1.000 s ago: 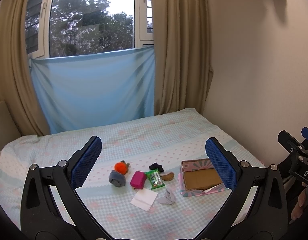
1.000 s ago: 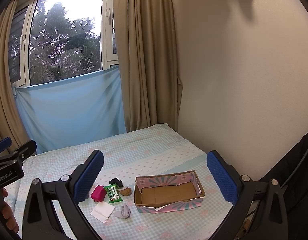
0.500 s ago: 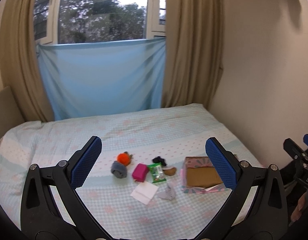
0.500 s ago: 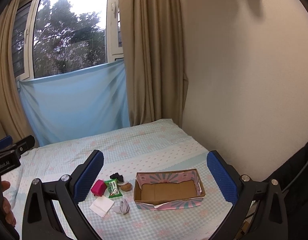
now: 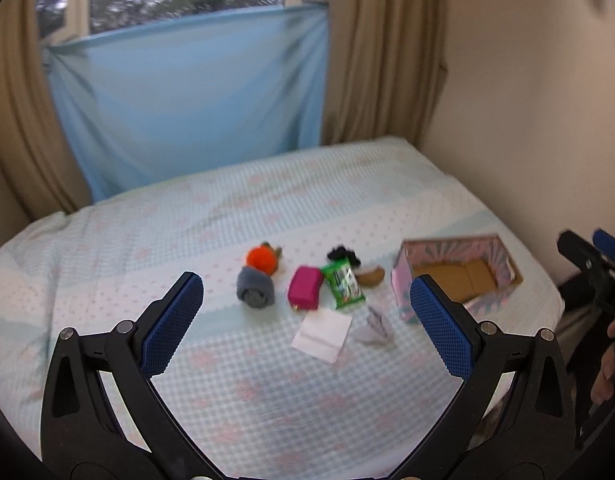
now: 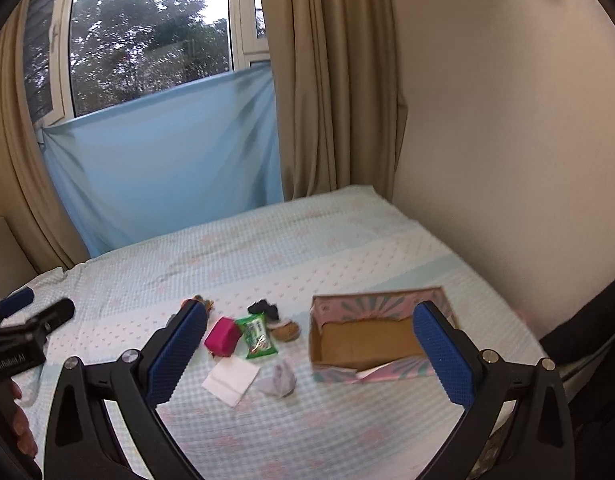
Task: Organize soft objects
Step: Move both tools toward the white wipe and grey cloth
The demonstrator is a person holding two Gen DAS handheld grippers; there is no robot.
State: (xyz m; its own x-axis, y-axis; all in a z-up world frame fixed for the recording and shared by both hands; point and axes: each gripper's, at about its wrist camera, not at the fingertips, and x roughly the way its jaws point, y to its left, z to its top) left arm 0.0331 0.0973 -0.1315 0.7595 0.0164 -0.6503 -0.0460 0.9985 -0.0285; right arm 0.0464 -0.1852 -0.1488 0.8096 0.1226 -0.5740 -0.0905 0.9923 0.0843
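- Left wrist view only: round orange plush ball [image 5: 262,259] lying touching the far side of a rolled grey sock [image 5: 255,293], both in full sight at the left end of the row on the bed [image 5: 243,380] with its pale blue checked cover.
- Right wrist view: those two items are almost wholly hidden behind the left blue pad; only a small edge shows.
- Both views: magenta soft pouch [image 5: 305,293] just left of a green printed snack packet [image 5: 342,285]; small black fabric bundle [image 5: 342,255] on the far side of the packet; brown rounded item [image 5: 370,276] just right of it, its kind not clear.
- Nearer row: flat white folded tissue [image 5: 322,333] and a crumpled pale grey cloth [image 5: 374,326], side by side, apart from the packet.
- Open cardboard box with pink patterned outer walls [image 6: 349,314], right of the items, its brown floor bare; the right wrist view shows its interior more fully.
- Left tongs [image 5: 306,312]: pads wide apart, holding nothing, over the near part of the bed, touching nothing.
- Right tongs [image 6: 309,348]: pads wide apart, holding nothing, framing the items and box.
- Each view shows the other tool at its edge, held by a hand [image 6: 15,420].
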